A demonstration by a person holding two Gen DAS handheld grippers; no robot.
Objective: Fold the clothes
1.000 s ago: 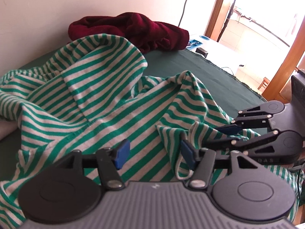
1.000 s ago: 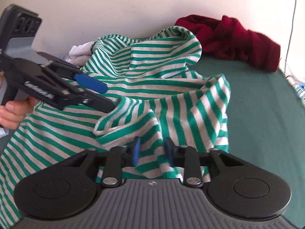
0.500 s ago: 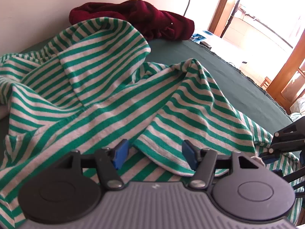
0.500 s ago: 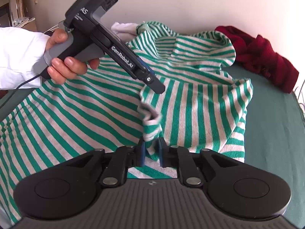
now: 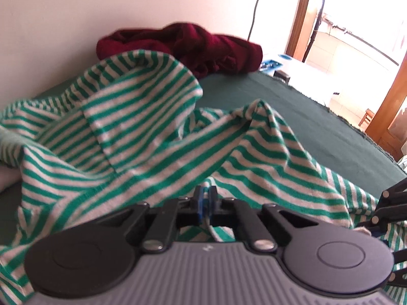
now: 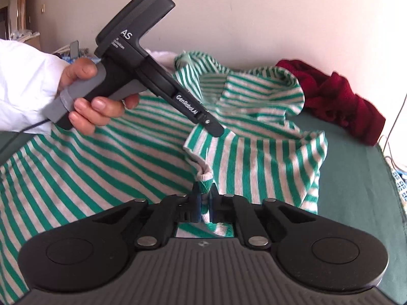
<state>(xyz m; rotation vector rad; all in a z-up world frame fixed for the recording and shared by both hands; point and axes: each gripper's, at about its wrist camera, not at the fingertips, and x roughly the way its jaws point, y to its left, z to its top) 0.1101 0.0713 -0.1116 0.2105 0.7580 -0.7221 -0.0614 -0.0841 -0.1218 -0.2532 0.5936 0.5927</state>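
Observation:
A green-and-white striped garment lies crumpled over a dark green bed cover. My left gripper is shut, pinching a raised fold of this garment. The right wrist view shows the same left gripper biting a striped edge, held by a hand in a white sleeve. My right gripper has the striped garment by a ribbed cuff; its jaws are closing and the pads press on the cloth. The right gripper's fingers show at the left wrist view's right edge.
A dark red garment is bunched against the wall at the back, also the dark red garment at the right. White cloth lies behind the stripes. A bright doorway with a wooden frame opens beyond the bed's far edge.
My left gripper's jaws went from wide open to shut on a fold of the striped garment. The right gripper kept the cuff, rolled and drew away, leaving only its fingers at the left view's edge.

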